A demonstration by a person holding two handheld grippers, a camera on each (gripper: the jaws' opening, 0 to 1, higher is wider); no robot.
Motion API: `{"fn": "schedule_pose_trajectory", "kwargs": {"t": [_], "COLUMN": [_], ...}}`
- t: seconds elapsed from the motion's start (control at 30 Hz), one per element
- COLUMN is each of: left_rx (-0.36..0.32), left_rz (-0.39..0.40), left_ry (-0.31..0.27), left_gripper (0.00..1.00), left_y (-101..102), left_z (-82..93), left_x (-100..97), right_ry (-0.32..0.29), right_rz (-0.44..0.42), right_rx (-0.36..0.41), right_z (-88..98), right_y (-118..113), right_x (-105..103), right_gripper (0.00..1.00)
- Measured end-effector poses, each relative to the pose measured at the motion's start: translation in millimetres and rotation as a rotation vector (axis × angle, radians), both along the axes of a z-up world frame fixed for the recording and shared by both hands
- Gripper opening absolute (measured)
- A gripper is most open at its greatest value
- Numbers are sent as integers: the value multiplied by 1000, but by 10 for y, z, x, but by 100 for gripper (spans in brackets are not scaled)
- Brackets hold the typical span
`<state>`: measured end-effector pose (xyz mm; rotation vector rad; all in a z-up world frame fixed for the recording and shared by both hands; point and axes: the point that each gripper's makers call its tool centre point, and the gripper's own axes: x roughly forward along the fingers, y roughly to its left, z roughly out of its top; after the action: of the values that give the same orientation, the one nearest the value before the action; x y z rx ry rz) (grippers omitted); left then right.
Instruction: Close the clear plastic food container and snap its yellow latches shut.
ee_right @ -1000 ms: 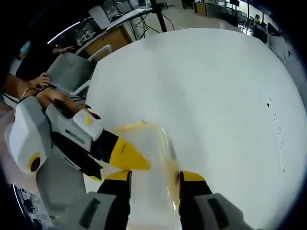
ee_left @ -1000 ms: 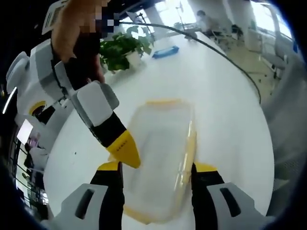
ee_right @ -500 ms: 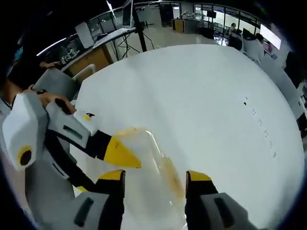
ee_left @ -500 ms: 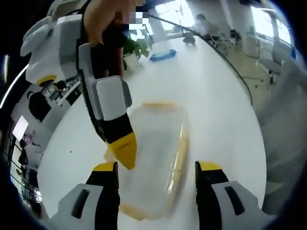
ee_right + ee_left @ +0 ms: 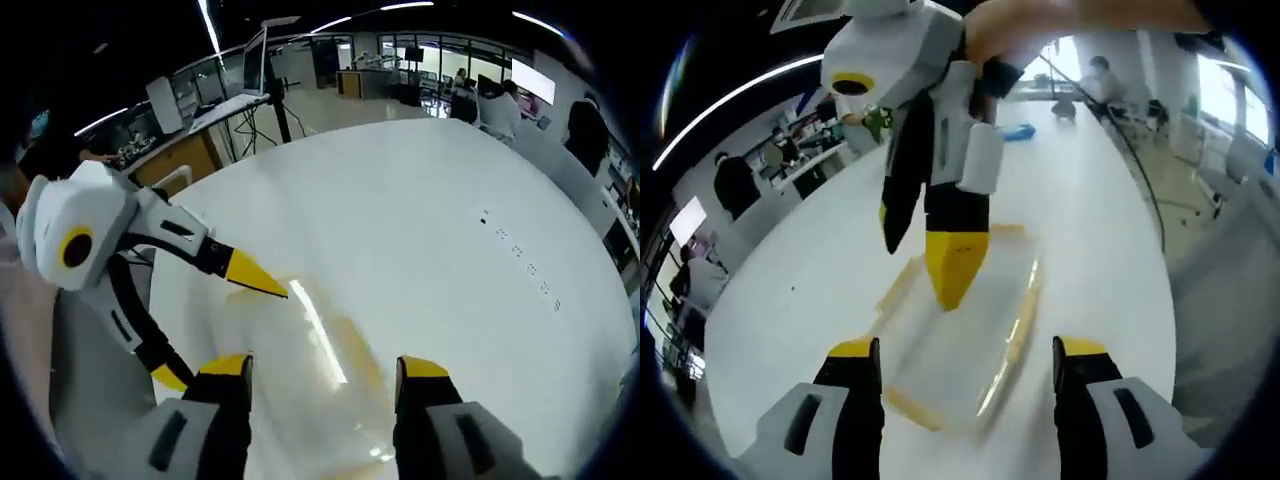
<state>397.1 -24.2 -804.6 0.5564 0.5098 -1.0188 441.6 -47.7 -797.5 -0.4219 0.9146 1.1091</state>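
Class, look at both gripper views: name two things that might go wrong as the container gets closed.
The clear plastic food container rests on a smooth white table, held by neither gripper, so a push may slide it. The right gripper hangs over its middle, away from the yellow latches, so pressing there might leave them unsnapped.

white table (image 5: 790, 290), blue object (image 5: 1018, 131), chair (image 5: 178, 180)

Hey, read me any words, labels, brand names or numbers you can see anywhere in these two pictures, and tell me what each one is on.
None can be read.
Clear plastic food container: no label or print visible; blurred by motion.
White table: a row of small dark marks, too small to read.
Wall screen in the background: bright, no legible text.
Left tongs and right tongs: no readable lettering.
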Motion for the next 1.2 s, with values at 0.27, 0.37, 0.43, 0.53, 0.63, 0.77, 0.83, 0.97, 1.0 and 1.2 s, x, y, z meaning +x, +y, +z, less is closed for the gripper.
{"fn": "schedule_pose_trajectory", "kwargs": {"t": [0.27,0.37,0.43,0.53,0.63,0.77,0.83,0.97,1.0,1.2], "left_rx": [-26,-31,-36,-54,-59,-56,-55,-46,-43,-44], "left_rz": [60,75,84,98,105,107,108,112,113,123], "left_ry": [24,36,39,47,55,66,70,74,75,80], "left_gripper": [68,69,69,69,69,69,69,69,69,68], "left_y": [134,169,187,198,208,222,230,253,258,270], "left_z": [17,12,17,34,23,-4,-16,-51,-59,-72], "left_x": [41,49,58,71,75,75,76,93,100,144], "right_ry": [7,3,-15,-14,-30,-36,-47,-60,-62,-63], "right_rz": [-4,-14,-22,-42,-61,-85,-85,-94,-95,-88], "right_rx": [-20,-17,-13,10,18,21,22,17,5,-8], "right_z": [-48,-37,-20,-4,-9,-42,-53,-88,-113,-170], "right_y": [-161,-221,-259,-300,-369,-438,-454,-480,-498,-500], "right_x": [-142,-187,-208,-263,-293,-307,-319,-325,-327,-339], "right_gripper": [58,59,60,63,66,71,73,74,74,72]}}
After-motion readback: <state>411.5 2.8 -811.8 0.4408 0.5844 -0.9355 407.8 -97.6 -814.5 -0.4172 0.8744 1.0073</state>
